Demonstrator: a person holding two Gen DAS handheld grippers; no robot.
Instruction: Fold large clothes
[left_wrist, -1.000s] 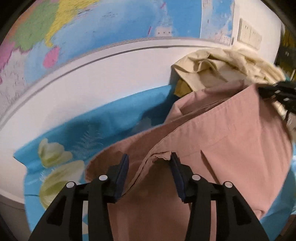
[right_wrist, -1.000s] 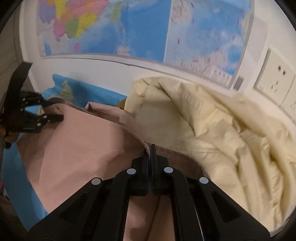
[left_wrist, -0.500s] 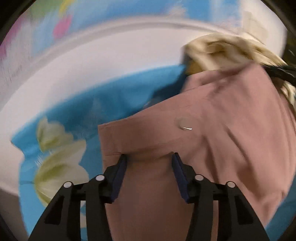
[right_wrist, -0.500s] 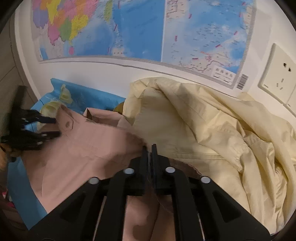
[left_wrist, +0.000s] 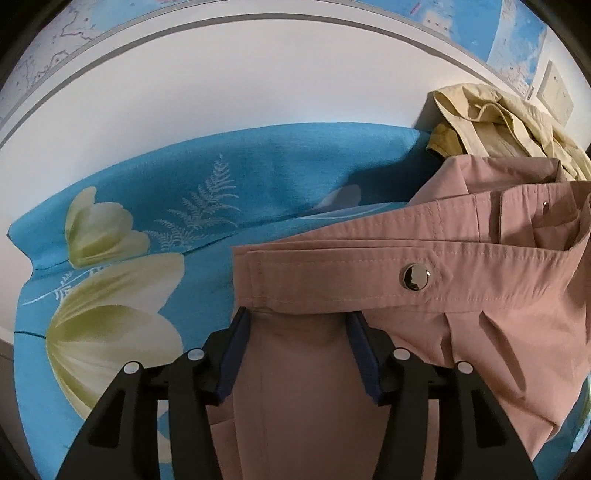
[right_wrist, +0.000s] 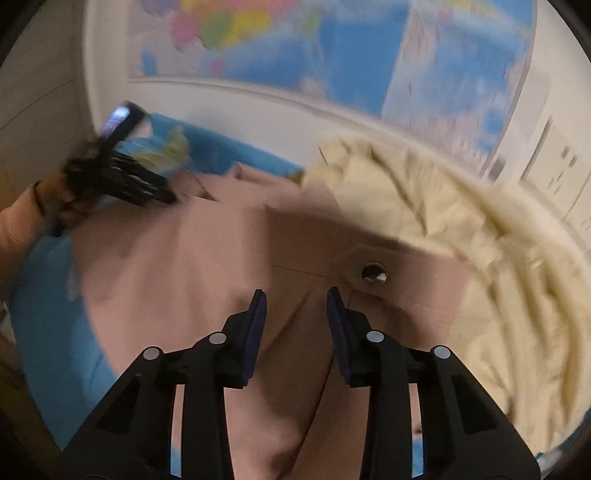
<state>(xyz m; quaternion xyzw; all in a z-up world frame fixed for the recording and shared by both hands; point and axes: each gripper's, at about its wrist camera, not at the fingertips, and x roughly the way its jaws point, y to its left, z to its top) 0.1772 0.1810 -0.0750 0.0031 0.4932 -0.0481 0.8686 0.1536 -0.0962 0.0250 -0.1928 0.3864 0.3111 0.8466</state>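
- Left gripper (left_wrist: 298, 317): jaws spread and opening, pink garment (left_wrist: 461, 332) lying between them, pads not pressing it
- Right gripper (right_wrist: 296, 299): jaws parted and opening over the same pink cloth, nothing pinched
- Pink garment lies on the blue flowered sheet (left_wrist: 258, 166), its snap button (left_wrist: 415, 276) facing up
- Cream jacket (right_wrist: 461, 236) is heaped just beside it, against the wall
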